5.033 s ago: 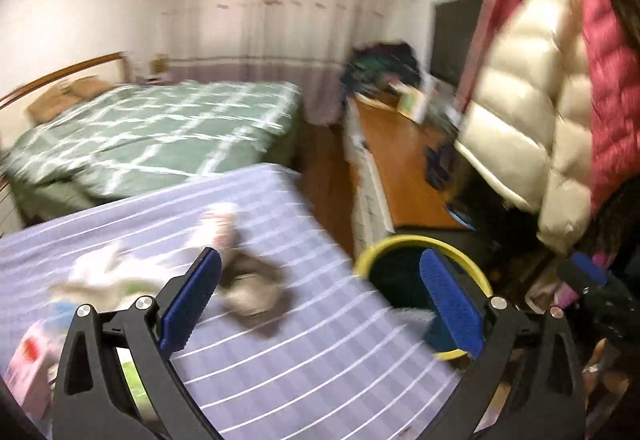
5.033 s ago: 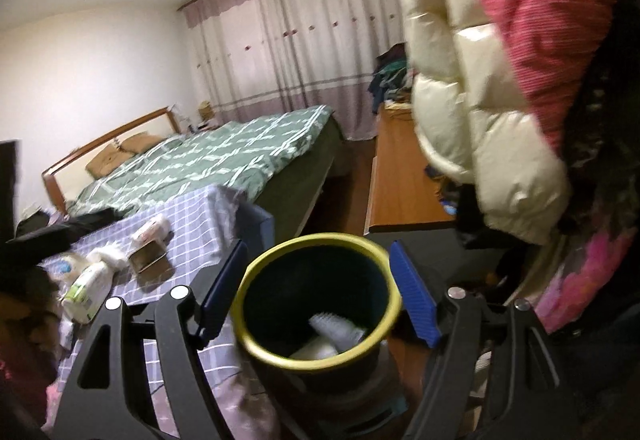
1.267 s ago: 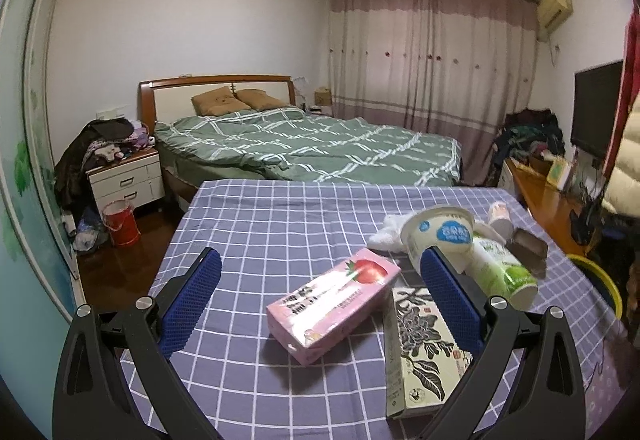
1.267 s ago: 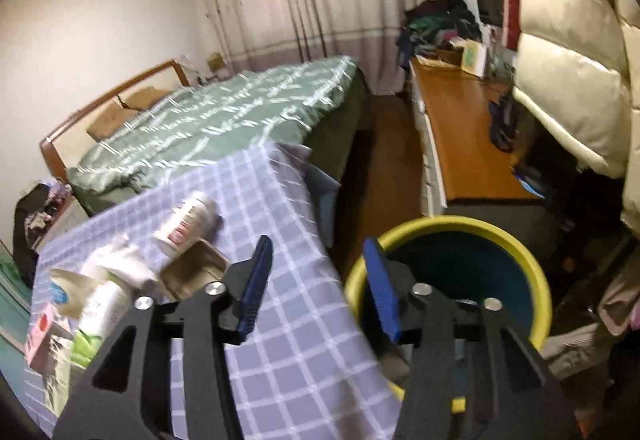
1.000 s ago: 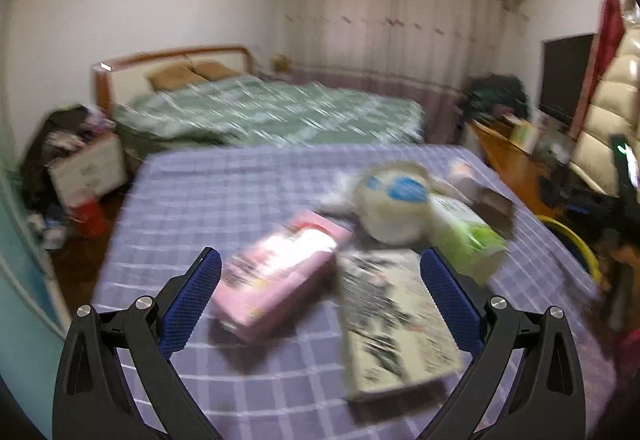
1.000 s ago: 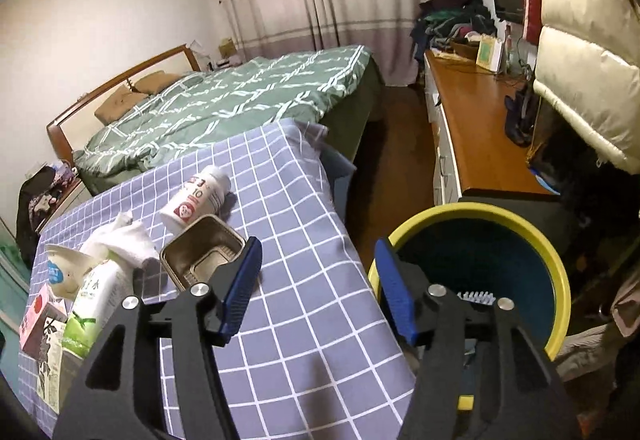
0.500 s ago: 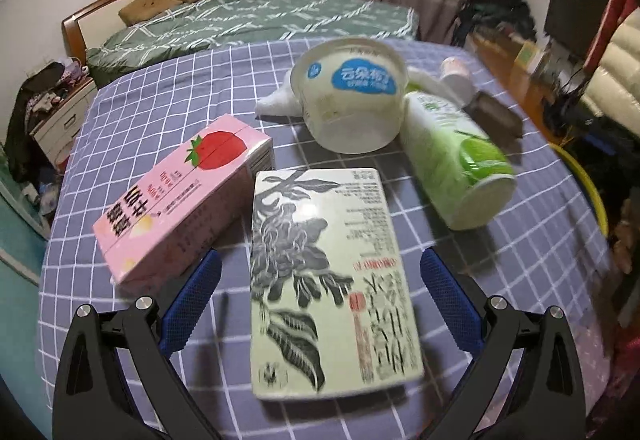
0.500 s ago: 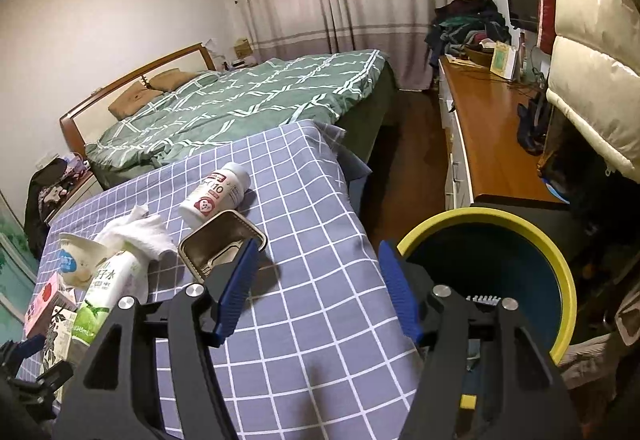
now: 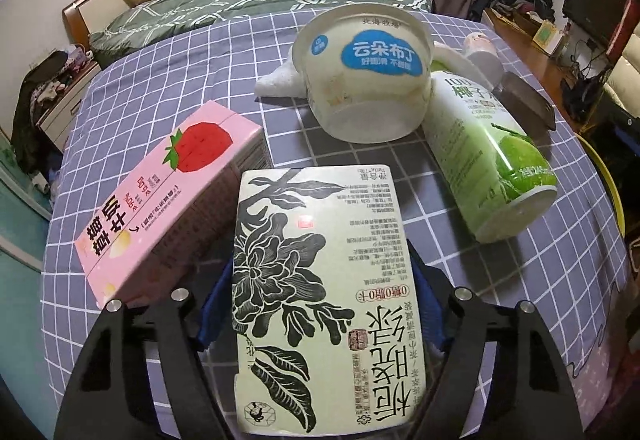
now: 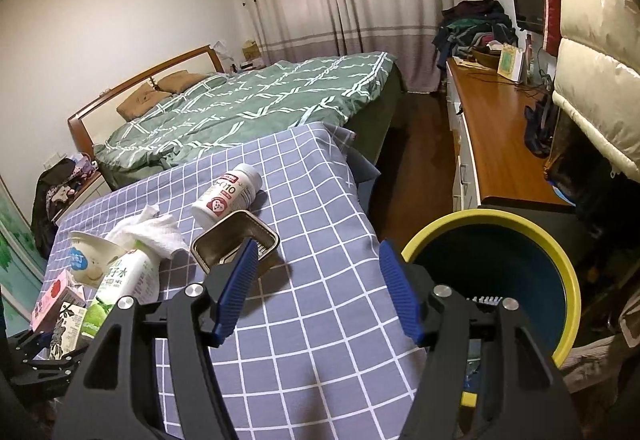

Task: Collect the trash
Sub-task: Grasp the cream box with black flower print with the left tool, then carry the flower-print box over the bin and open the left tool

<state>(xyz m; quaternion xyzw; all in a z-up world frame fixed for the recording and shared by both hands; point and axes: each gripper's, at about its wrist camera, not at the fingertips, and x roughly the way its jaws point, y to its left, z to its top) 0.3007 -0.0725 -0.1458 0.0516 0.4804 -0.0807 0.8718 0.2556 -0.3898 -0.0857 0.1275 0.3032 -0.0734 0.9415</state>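
Left claw (image 9: 320,304) closing around green carton (image 9: 320,288), pads mostly hidden; right claw (image 10: 316,292) open, empty.

Glossy printed carton (image 9: 320,280) lies on checked cloth tablecloth (image 9: 160,79).

On my checked tablecloth (image 9: 168,75) I count two cartons, one pink strawberry carton (image 9: 168,195) at centre left and one pale green flower-print carton (image 9: 320,292) at lower centre. There is one round pudding tub (image 9: 366,75), one green drink bottle (image 9: 486,155), one white pill bottle (image 10: 228,195), one open tin (image 10: 236,244) and one crumpled tissue (image 10: 150,230). At lower right I see one yellow-rimmed bin (image 10: 516,224).
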